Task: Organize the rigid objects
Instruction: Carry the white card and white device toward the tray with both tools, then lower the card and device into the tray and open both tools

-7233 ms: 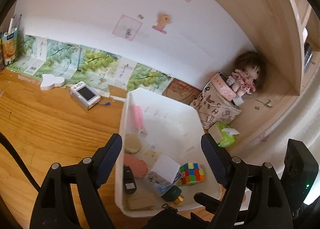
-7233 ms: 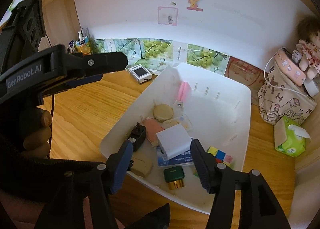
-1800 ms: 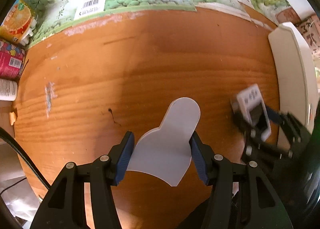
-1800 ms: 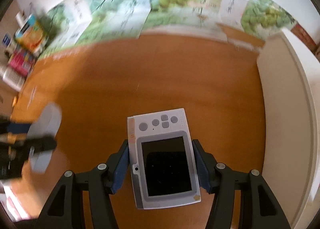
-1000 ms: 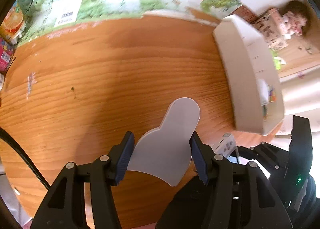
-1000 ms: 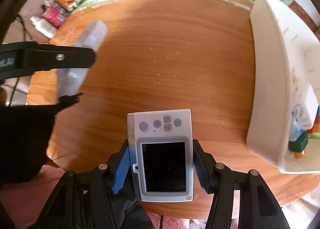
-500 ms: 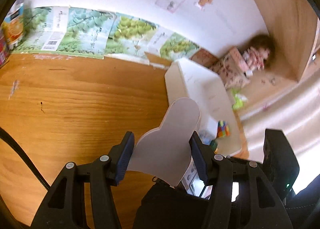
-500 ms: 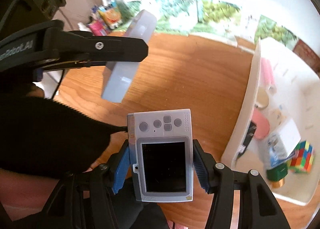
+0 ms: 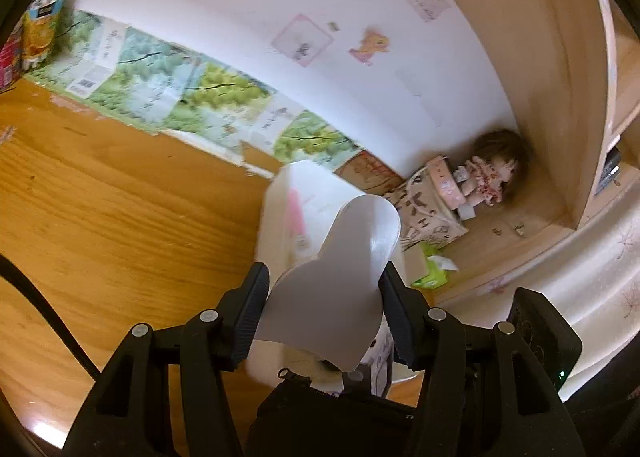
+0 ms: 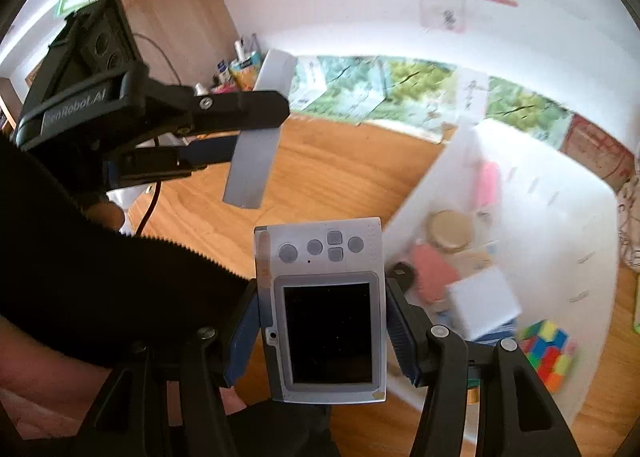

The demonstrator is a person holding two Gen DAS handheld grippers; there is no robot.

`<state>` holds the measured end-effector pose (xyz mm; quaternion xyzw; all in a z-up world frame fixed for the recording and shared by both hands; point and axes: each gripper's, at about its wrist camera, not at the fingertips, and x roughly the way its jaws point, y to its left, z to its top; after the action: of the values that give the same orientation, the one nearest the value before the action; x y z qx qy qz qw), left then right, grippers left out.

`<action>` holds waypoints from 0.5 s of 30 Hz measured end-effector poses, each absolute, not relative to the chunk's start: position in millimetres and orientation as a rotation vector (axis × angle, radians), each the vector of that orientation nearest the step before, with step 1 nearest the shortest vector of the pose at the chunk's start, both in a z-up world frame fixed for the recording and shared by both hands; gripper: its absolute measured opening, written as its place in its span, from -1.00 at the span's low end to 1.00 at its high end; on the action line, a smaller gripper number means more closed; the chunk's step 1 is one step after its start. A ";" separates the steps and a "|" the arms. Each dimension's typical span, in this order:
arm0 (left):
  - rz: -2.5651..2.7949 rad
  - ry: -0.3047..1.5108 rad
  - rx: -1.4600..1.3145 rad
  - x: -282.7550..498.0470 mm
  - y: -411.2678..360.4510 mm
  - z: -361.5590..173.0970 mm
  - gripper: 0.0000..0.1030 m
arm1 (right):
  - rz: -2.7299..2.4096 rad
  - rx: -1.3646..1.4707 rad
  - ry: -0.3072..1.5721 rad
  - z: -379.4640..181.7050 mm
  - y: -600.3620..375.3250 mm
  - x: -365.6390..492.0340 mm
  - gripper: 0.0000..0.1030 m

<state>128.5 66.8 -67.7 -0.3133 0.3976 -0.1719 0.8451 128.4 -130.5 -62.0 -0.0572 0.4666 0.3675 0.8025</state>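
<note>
The white bin on the counter holds a colour cube, a white box and a round tin. The left tool clamps a white flat piece above the bin's near end. The right tool grips a grey handheld device just left of the bin.

Bin — near half hidden behind white slab in left view. Contents in right view blurred: cube, pink piece, round tan lid, perhaps a box. Camera — sides covered by pads.
</note>
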 end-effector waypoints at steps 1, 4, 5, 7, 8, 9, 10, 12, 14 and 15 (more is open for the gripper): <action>-0.372 0.827 -0.657 130.1 58.4 -65.6 0.15 | 0.783 -0.118 0.990 -60.6 -138.2 130.0 0.14; -0.404 0.799 -0.642 135.4 38.5 -61.8 0.16 | 0.752 -0.121 0.951 -55.6 -157.1 136.0 0.14; -0.412 0.791 -0.637 136.9 32.9 -61.2 0.16 | 0.740 -0.122 0.941 -55.9 -162.0 139.4 0.14; -0.426 0.785 -0.633 141.0 21.5 -61.7 0.16 | 0.706 -0.113 0.934 -56.7 -178.1 145.3 0.14; -0.434 0.789 -0.637 143.5 15.7 -63.0 0.16 | 0.693 -0.107 0.935 -56.9 -184.4 147.1 0.14; -0.440 0.800 -0.639 146.7 9.7 -65.1 0.16 | 0.674 -0.098 0.935 -57.1 -190.9 148.7 0.14; -0.441 0.814 -0.635 149.0 4.0 -67.0 0.16 | 0.653 -0.085 0.932 -57.0 -197.8 150.4 0.14; -0.436 0.851 -0.615 153.5 -7.6 -70.6 0.16 | 0.630 -0.071 0.935 -58.7 -207.2 156.2 0.14; -0.430 0.878 -0.601 154.9 -15.4 -72.2 0.16 | 0.602 -0.061 0.927 -58.0 -214.8 157.2 0.15; -0.426 0.882 -0.592 155.1 -18.5 -72.2 0.16 | 0.595 -0.056 0.921 -56.3 -217.9 158.2 0.15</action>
<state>155.1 -18.5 -72.2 -0.2803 0.4173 -0.2015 0.8406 158.2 -217.9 -56.3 -0.0265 0.4376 0.2829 0.8531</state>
